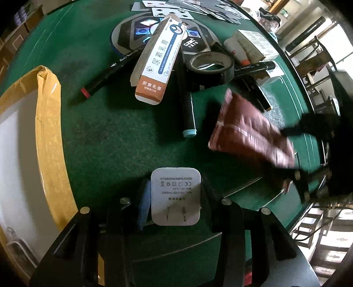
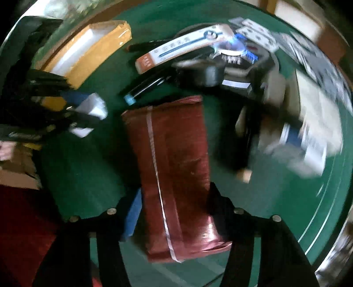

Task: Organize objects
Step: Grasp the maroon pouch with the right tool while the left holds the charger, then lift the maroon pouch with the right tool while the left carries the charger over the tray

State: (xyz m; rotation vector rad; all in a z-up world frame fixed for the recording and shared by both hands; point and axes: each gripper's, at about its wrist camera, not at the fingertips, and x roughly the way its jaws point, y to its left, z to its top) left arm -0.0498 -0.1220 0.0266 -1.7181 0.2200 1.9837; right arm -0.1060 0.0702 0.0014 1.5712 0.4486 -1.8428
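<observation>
A white plug-in charger (image 1: pixel 175 189) sits between the fingers of my left gripper (image 1: pixel 175 198), prongs toward the camera; the gripper is shut on it above the green felt. A dark red foil packet (image 2: pixel 176 154) with a silver seam runs lengthwise through my right gripper (image 2: pixel 174 205), whose pads press on its two long sides. In the left wrist view the same packet (image 1: pixel 247 132) hangs tilted above the table on the right, throwing a shadow. The right wrist view is blurred, and it shows the left gripper with the charger (image 2: pixel 92 108) at the left.
An open box with yellow tape (image 1: pixel 47 132) lies at the left on the round green table (image 1: pixel 110 143). Behind are an ointment carton (image 1: pixel 158 59), a black tape roll (image 1: pixel 209 66), two markers (image 1: pixel 187 110), a round disc, small boxes and playing cards (image 1: pixel 176 8). Chairs stand beyond the right edge.
</observation>
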